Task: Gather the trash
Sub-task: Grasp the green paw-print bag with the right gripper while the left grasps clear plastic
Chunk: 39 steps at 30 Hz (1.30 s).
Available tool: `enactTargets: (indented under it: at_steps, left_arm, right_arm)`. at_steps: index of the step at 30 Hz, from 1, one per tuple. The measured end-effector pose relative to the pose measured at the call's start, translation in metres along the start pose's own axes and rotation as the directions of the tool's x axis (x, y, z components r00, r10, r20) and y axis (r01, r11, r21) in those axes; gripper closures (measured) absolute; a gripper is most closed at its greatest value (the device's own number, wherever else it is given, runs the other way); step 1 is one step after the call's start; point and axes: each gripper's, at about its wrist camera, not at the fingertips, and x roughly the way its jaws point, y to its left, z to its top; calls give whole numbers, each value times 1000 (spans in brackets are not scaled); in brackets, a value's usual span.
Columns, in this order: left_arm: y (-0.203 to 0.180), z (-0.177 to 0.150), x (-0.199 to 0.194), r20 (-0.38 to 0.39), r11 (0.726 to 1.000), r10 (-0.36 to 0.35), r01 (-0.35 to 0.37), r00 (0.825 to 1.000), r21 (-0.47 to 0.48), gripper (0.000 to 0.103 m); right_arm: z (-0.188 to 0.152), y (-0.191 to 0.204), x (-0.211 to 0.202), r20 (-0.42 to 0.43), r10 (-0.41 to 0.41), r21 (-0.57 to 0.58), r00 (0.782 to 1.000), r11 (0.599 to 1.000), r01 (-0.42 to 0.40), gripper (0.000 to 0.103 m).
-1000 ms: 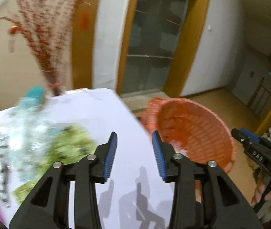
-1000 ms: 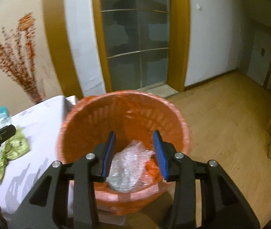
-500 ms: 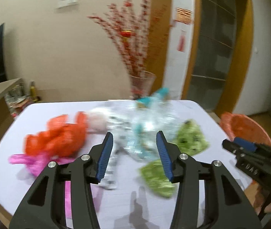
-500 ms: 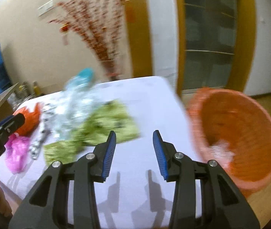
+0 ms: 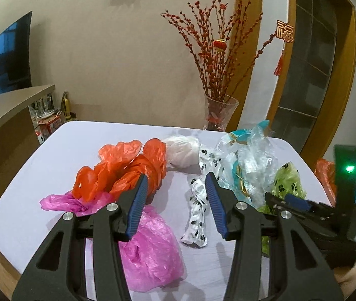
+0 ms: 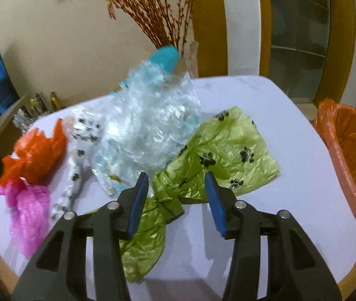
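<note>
Plastic trash lies on a white table point(image 5: 52, 165). My left gripper point(image 5: 176, 190) is open and empty above an orange bag point(image 5: 127, 170), a pink bag point(image 5: 150, 248) and a white paw-print bag point(image 5: 198, 210). My right gripper point(image 6: 176, 190) is open and empty just over the knot of a green paw-print bag point(image 6: 223, 155); it also shows in the left wrist view point(image 5: 288, 203). Clear crumpled wrap point(image 6: 147, 123) lies behind the green bag. The orange-lined bin point(image 6: 353, 155) stands at the table's right edge.
A glass vase with red branches point(image 5: 219, 110) stands at the table's far edge. A white crumpled ball point(image 5: 181, 151) lies mid-table. A counter with a TV point(image 5: 7, 57) is on the left, a glass door point(image 5: 310, 80) on the right.
Both grippers have swung left from the orange bin to face the table and its pile of bags. Both stay open and empty.
</note>
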Motion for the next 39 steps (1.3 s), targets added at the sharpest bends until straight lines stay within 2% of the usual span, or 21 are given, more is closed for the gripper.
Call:
enactTargets:
  at_steps: [1, 2, 5, 7, 12, 17, 21, 26, 35, 36, 37, 38, 39]
  left_arm:
    - [1, -1, 1, -3, 1000, 0, 0, 1000, -1, 55]
    - [1, -1, 2, -5, 1000, -2, 2, 1000, -1, 55]
    - [-1, -2, 5, -15, 1000, -6, 6, 1000, -2, 55]
    - [-3, -2, 8, -24, 1000, -15, 14, 1000, -5, 55]
    - [-15, -2, 12, -37, 999, -39, 39, 999, 12, 55]
    - [-46, 4, 25, -68, 993, -100, 104, 993, 54, 55]
    - [-83, 12, 45, -107, 979, -149, 162, 983, 122, 55]
    - [-116, 19, 71, -167, 962, -196, 223, 966, 159, 55]
    - [-143, 15, 114, -260, 954, -153, 212, 953, 214, 55]
    - [-145, 12, 118, -272, 953, -145, 208, 951, 220, 59]
    - [-145, 11, 121, -281, 953, -146, 211, 948, 216, 68]
    - [-146, 10, 123, -291, 951, -158, 224, 944, 212, 83]
    - [-147, 9, 124, -297, 950, -166, 233, 940, 206, 86]
  right_arm:
    - [-3, -2, 5, -19, 8, 5, 1000, 1000, -8, 57]
    - [-5, -2, 3, 0, 3, -6, 1000, 1000, -3, 61]
    - [-9, -1, 2, 3, -15, -52, 1000, 999, 15, 82]
    - [-10, -6, 0, 5, -9, -52, 1000, 999, 9, 85]
    - [-19, -32, -14, 14, -22, -28, 1000, 999, 22, 86]
    - [-28, -70, -31, 33, -74, -5, 997, 997, 74, 86]
    - [-36, -98, -50, 61, -112, 20, 992, 994, 111, 86]
    - [-40, -119, -71, 92, -132, 45, 987, 991, 128, 86]
    - [-36, -131, -82, 103, -138, 72, 985, 989, 130, 86]
    - [-36, -133, -82, 102, -137, 76, 985, 989, 129, 86]
    - [-37, -134, -83, 102, -136, 78, 985, 989, 129, 86]
    - [-38, -135, -84, 101, -136, 79, 986, 989, 128, 86]
    - [-38, -136, -84, 101, -136, 79, 986, 989, 128, 86]
